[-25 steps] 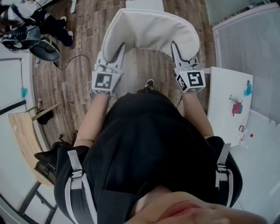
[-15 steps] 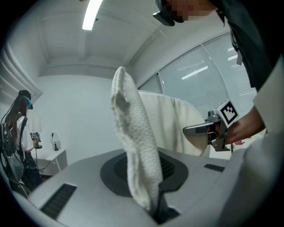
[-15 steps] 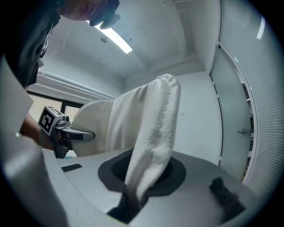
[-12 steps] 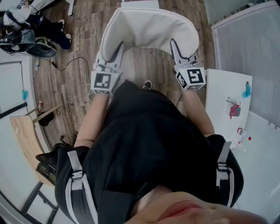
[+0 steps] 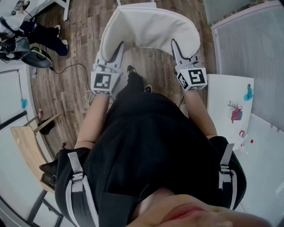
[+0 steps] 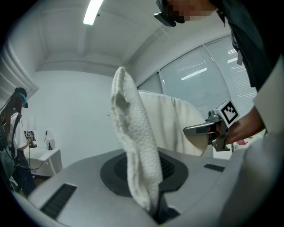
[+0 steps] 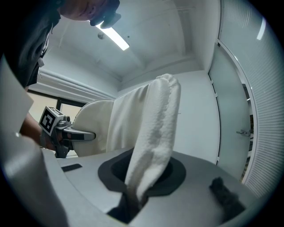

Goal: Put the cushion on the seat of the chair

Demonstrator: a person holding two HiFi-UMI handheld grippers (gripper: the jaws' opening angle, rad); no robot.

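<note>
A white fleecy cushion (image 5: 151, 26) hangs in front of the person, above the wooden floor. My left gripper (image 5: 120, 48) is shut on its near left corner and my right gripper (image 5: 174, 45) is shut on its near right corner. In the left gripper view the cushion's edge (image 6: 133, 146) rises out of the closed jaws, with the right gripper (image 6: 197, 130) across from it. In the right gripper view the fabric (image 7: 155, 133) is pinched the same way, and the left gripper (image 7: 84, 135) shows beyond. I cannot make out a chair seat for certain.
A white table (image 5: 228, 102) with small items stands at the right, beside a ribbed white panel (image 5: 253, 48). A wooden board (image 5: 26, 142) lies at the left. Black gear and a cable (image 5: 71, 66) sit at the upper left. A white edge (image 5: 135, 3) shows at the top.
The person has stepped forward with the cushion. The floor and table have slid down in the head view, and a foot now shows under the cushion. Both grips are unchanged.
</note>
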